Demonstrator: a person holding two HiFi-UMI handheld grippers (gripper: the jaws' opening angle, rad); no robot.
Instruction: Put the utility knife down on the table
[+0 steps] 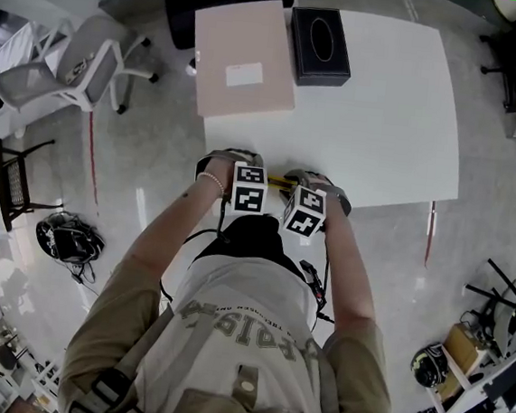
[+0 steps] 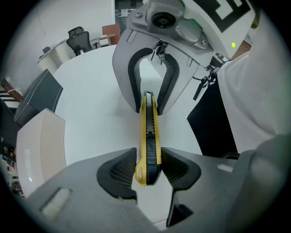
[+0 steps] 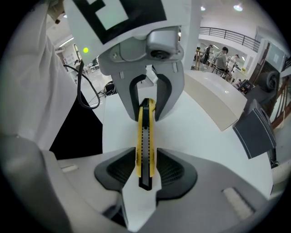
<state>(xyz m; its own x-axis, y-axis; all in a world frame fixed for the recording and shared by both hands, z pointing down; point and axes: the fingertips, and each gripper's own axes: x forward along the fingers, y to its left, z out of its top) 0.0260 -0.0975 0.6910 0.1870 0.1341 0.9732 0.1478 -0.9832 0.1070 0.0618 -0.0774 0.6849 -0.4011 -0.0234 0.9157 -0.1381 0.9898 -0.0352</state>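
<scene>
This is an open-plan office or lab workspace: a white table (image 1: 386,104) stands on a polished pale floor (image 1: 146,145) among wheeled office chairs (image 1: 71,70), cabled gear (image 1: 69,237) lies along the floor's edges, and a railed upper gallery (image 3: 223,32) overlooks people (image 3: 223,57) beyond a long counter (image 3: 213,91).

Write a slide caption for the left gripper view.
Left claw grips a yellow knife over the table; right claw flanks its far end.

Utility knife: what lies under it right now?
The white table lies under the utility knife. The strip directly beneath is covered by the knife, so contact cannot be told.
</scene>
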